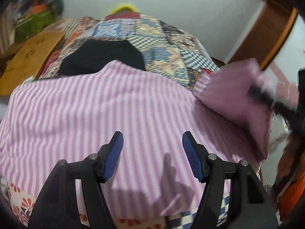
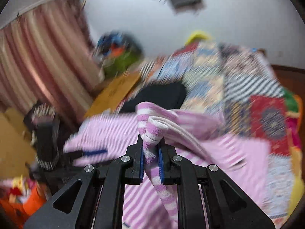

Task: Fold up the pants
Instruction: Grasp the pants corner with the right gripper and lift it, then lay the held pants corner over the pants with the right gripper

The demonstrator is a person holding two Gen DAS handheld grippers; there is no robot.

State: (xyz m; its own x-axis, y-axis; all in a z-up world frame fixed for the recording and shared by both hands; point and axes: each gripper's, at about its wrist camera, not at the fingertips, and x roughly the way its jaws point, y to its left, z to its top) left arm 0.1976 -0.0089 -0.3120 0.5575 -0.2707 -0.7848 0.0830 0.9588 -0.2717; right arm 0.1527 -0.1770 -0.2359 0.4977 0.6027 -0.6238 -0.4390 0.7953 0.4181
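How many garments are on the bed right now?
2. The striped pink pants are spread across the near side of the bed, one edge pinched in the right gripper. A black garment lies beyond them. More may be hidden underneath.

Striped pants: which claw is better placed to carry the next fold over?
Right. The right claw is already shut on a bunched edge of the striped pants, lifting it off the patchwork quilt. The left claw hangs open above flat cloth, gripping nothing.
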